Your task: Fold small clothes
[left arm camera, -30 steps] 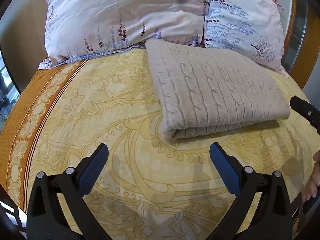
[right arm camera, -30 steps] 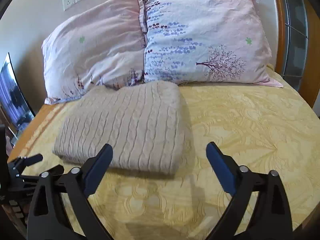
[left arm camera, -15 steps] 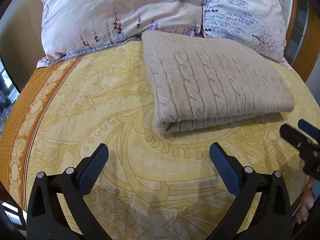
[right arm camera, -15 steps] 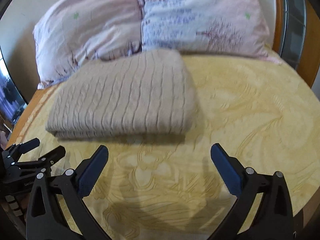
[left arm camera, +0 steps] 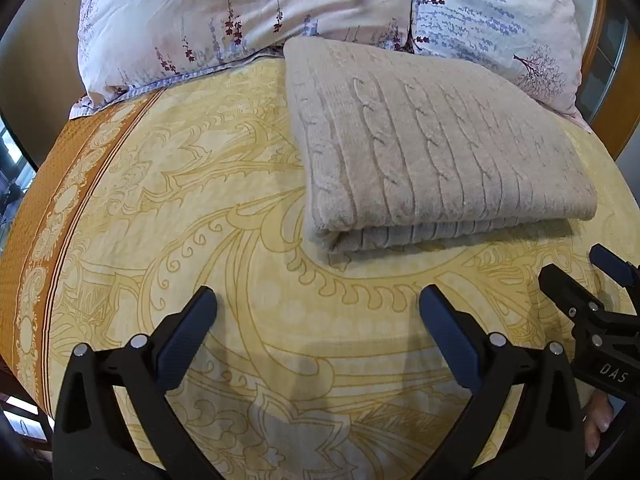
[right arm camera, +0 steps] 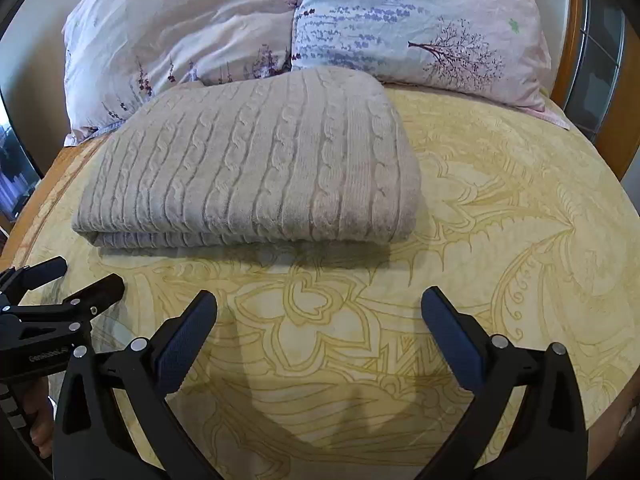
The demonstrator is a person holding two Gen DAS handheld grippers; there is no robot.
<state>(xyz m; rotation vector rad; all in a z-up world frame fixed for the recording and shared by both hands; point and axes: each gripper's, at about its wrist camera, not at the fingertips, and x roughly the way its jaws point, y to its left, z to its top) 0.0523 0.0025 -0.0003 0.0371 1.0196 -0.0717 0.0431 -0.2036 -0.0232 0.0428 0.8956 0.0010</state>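
A beige cable-knit sweater [left arm camera: 432, 148] lies folded into a flat rectangle on the yellow patterned bedspread [left arm camera: 224, 240], its folded edge facing me. It also shows in the right wrist view [right arm camera: 256, 168]. My left gripper [left arm camera: 318, 304] is open and empty, just short of the sweater's near left corner. My right gripper [right arm camera: 319, 304] is open and empty, a little in front of the sweater's near edge. Each gripper shows at the side of the other's view: the right one [left arm camera: 588, 280], the left one [right arm camera: 68, 284].
Two floral pillows [right arm camera: 400, 28] lean against the headboard behind the sweater. An orange border [left arm camera: 44, 216] runs along the bed's left edge. A wooden frame [right arm camera: 568, 64] stands at the right. A wall [right arm camera: 36, 8] is at the back left.
Both grippers have moved forward toward the sweater and dipped slightly; it now looks larger and nearer. The right gripper has come further into the left view. Both stay open.
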